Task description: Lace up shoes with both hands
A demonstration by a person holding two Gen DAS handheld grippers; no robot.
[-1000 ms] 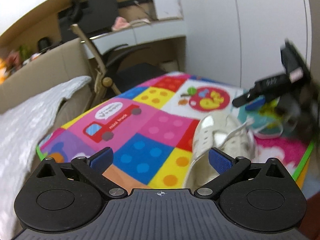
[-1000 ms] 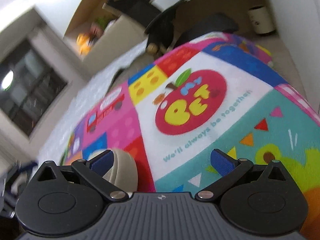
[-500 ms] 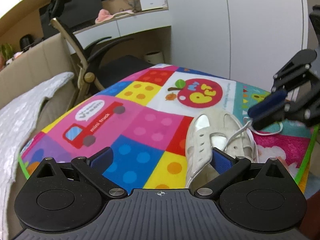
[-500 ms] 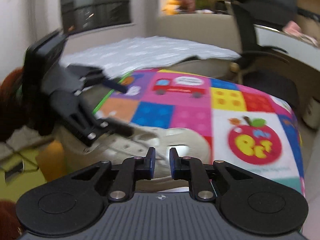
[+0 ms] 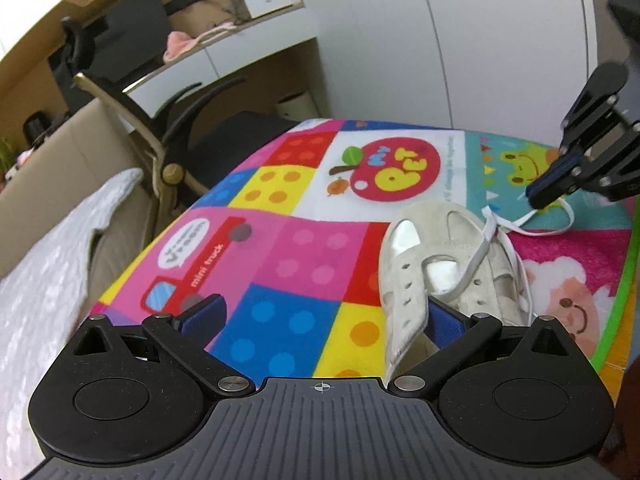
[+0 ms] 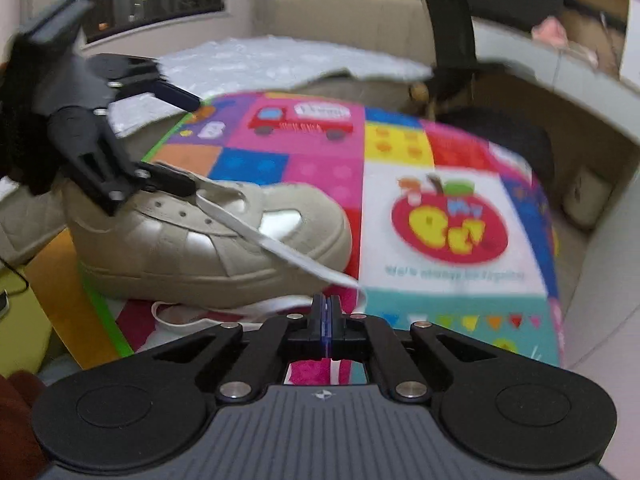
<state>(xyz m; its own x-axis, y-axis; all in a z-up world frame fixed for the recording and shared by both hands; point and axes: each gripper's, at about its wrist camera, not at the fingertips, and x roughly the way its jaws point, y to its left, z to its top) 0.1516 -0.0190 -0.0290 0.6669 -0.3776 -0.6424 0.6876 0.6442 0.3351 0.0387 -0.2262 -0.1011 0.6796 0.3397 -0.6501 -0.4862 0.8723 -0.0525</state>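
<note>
A cream-white sneaker (image 5: 436,264) lies on the colourful play mat (image 5: 304,248), toe pointing away in the left wrist view. My left gripper (image 5: 324,316) is open. Its right finger (image 5: 444,320) reaches into the shoe's opening behind the eyelet flap, and its left finger (image 5: 204,312) hangs over the mat. The white lace (image 6: 276,246) runs taut from the eyelets to my right gripper (image 6: 327,312), which is shut on it in front of the shoe's side. The left wrist view shows that gripper (image 5: 538,196) at the right, pinching the lace (image 5: 516,224) above the mat.
The mat covers a low table with a green edge (image 5: 624,280). A grey blanket (image 5: 48,272) lies to the left. An office chair (image 5: 192,136) and a desk stand behind, with a white wardrobe (image 5: 480,40) at the back right.
My right gripper went from wide open to shut and rolled round to face the shoe's side, now pinching the lace. My left gripper shifted a little, with its right finger still at the shoe.
</note>
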